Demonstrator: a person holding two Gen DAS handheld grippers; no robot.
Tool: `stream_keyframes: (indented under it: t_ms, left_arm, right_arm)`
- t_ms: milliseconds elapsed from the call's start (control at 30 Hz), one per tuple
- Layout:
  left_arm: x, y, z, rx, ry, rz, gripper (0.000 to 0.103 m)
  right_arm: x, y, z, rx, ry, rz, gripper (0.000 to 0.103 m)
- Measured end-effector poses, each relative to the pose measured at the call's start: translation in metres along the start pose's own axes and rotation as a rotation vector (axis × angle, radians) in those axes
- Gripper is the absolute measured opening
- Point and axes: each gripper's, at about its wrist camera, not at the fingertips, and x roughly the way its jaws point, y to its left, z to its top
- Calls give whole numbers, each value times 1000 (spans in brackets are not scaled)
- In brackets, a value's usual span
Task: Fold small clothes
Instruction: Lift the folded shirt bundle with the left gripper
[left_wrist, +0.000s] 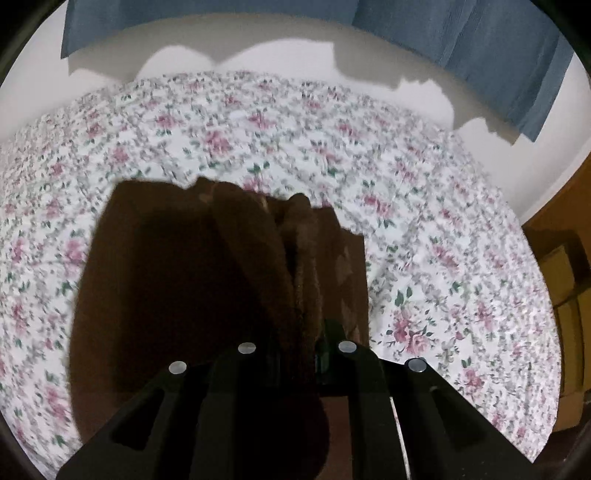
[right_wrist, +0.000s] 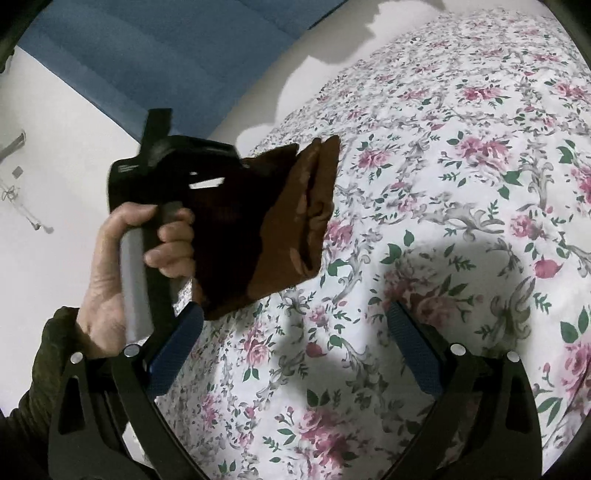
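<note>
Our left gripper (left_wrist: 295, 332) pinches the folded brown cloth (right_wrist: 280, 221) in the air above the floral bedsheet (right_wrist: 461, 184); our right gripper (right_wrist: 295, 347), jaws spread, holds nothing. One-edged pinching may let the folds sag open.

Floral bedsheet (left_wrist: 424, 206) over a bed, white wall (left_wrist: 258, 44) behind, blue curtain (left_wrist: 480, 48), wooden furniture (left_wrist: 557, 266) alongside

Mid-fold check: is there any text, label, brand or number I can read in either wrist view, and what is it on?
No text can be read.
Faint pale print on the black body of the left gripper: too small and blurred.
White label on its handle: blurred.
Folded brown cloth, floral bedsheet: no text.
</note>
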Motion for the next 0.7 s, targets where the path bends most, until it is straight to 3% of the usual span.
stream_keyframes:
  t_ms: [333,700]
  left_arm:
    - [14,-26,-16,93,-42,87,14]
    - [-3,-54,-22,181,-86,36,21]
  right_arm:
    - [-5,0,0,28,-15,33,100]
    - [-4,-1,1,19,-13,25,100]
